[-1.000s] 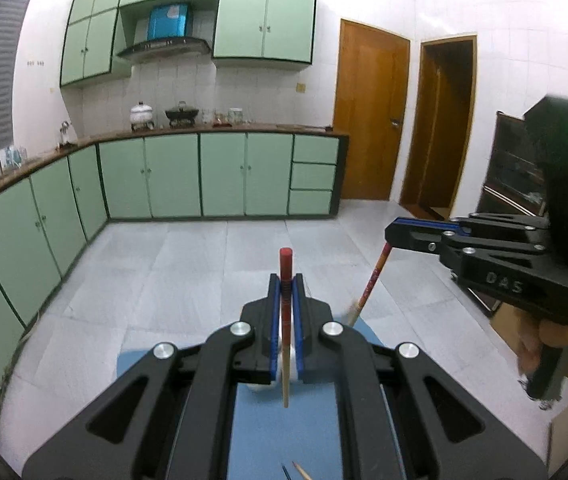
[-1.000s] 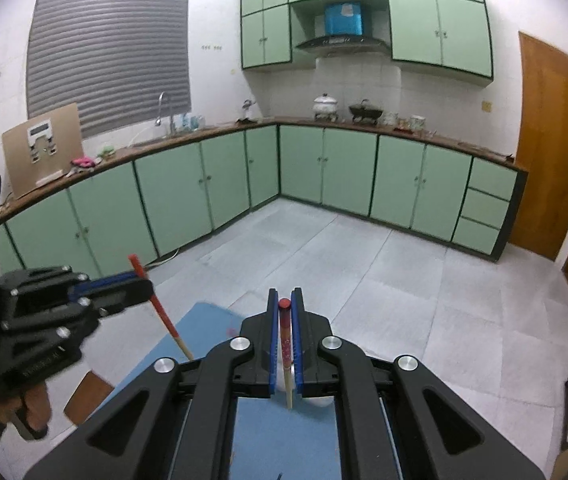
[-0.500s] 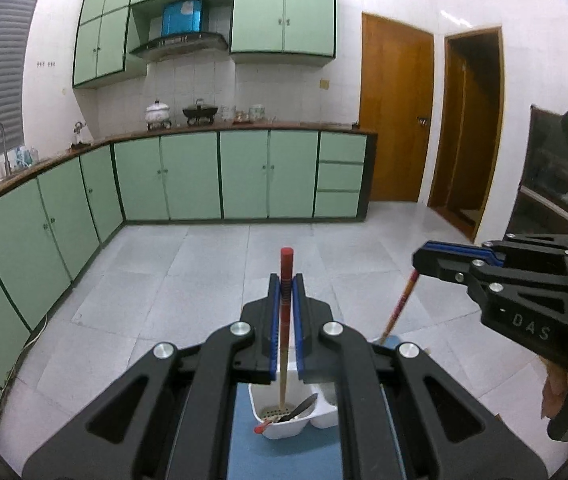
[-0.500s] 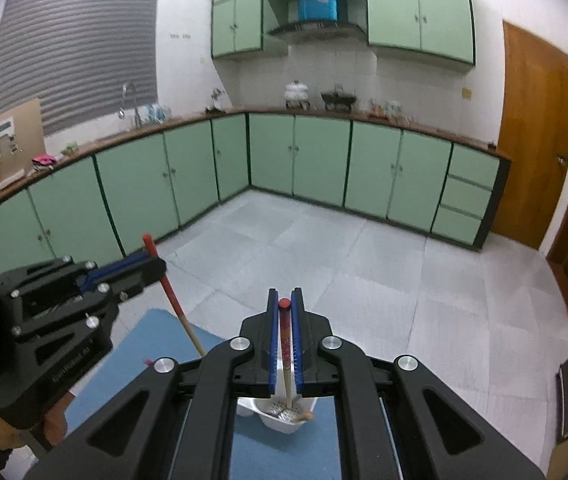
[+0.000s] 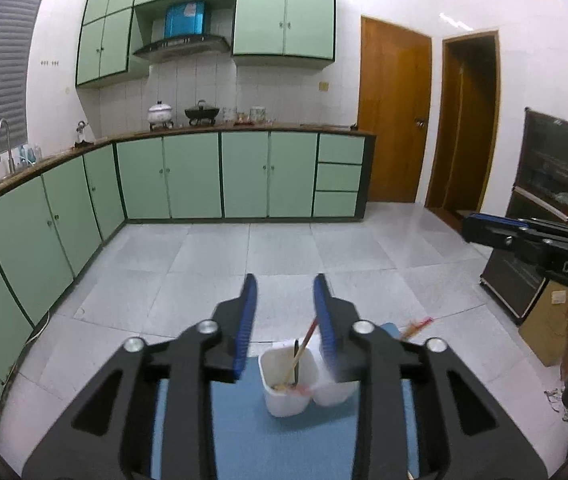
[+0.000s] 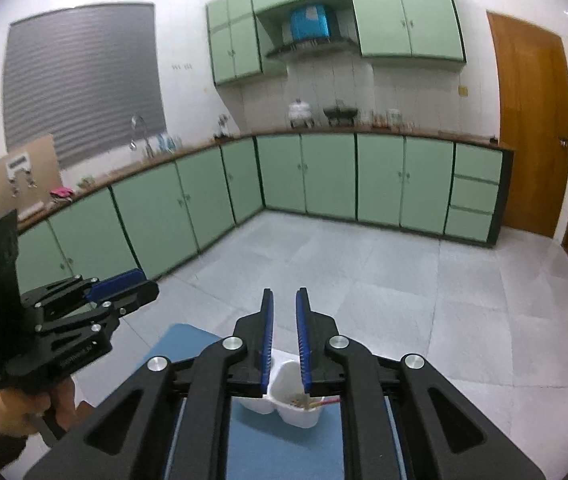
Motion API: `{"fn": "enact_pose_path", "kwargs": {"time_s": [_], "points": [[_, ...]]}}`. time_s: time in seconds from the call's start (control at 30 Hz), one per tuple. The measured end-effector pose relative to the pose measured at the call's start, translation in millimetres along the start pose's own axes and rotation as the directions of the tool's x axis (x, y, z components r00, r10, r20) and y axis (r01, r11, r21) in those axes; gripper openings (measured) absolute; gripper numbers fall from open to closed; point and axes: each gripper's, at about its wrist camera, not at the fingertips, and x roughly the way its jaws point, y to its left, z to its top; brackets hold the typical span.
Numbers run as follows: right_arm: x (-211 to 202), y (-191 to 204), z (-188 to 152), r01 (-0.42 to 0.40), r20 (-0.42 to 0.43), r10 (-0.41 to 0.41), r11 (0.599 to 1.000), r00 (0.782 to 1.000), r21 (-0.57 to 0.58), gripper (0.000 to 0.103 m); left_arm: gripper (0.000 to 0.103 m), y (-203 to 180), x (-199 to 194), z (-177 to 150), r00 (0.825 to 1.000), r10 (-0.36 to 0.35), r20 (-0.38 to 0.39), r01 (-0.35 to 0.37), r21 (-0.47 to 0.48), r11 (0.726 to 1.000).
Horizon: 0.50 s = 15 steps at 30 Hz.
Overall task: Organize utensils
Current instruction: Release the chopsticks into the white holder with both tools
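Observation:
A white two-compartment utensil holder (image 5: 290, 380) stands at the far edge of the blue mat (image 5: 284, 440). A red-tipped chopstick (image 5: 304, 346) and a dark spoon lean in its left compartment. My left gripper (image 5: 284, 300) is open and empty above the holder. My right gripper (image 6: 284, 312) is open and empty above the holder (image 6: 296, 404), which shows chopstick ends inside. A second red chopstick (image 5: 416, 326) sticks out beyond the holder's right side. Each gripper shows in the other's view, the right one (image 5: 524, 240) and the left one (image 6: 119, 288).
The blue mat covers a table whose far edge lies just past the holder. Beyond is a grey tiled floor, green cabinets (image 5: 219, 176) along the walls, wooden doors (image 5: 394, 112) and a dark cabinet with a cardboard box (image 5: 544, 320) at the right.
Both grippers have opened and let go of their chopsticks, which now rest in or at the holder. Both views have tilted down, showing the holder.

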Motion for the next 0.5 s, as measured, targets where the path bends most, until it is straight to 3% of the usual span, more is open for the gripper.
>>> {"fn": "enact_pose_path", "kwargs": {"time_s": [0.07,0.2,0.3,0.4,0.5], "points": [[-31,8,-14,-0.015,0.034,0.015,1.000,0.999,-0.008,0.019,0.034,1,-33,-11,1.000,-0.015,0.008,0.015,0.000,1.000],[-90,30,-73,-0.014,0.052,0.016,0.999,0.999,-0.040,0.020,0.039,3,-85,-54,0.999,-0.034,-0.003,0.034,-0.021,0.999],[-127,51,-137,0.017,0.045,-0.014,0.998,0.999,-0.059,0.022,0.048,3,-123,-106,0.999,-0.027,-0.020,0.026,-0.050,0.998],[-150,66,-204,0.034,0.007,-0.034,0.999,0.999,-0.038,0.022,0.049,-5,-157,-171,0.998,0.024,-0.054,-0.027,-0.047,0.999],[-163,79,-269,0.067,-0.043,-0.067,0.998,0.997,0.004,0.023,0.050,-12,-173,-223,0.992,0.015,-0.123,-0.025,-0.083,0.996]]}}
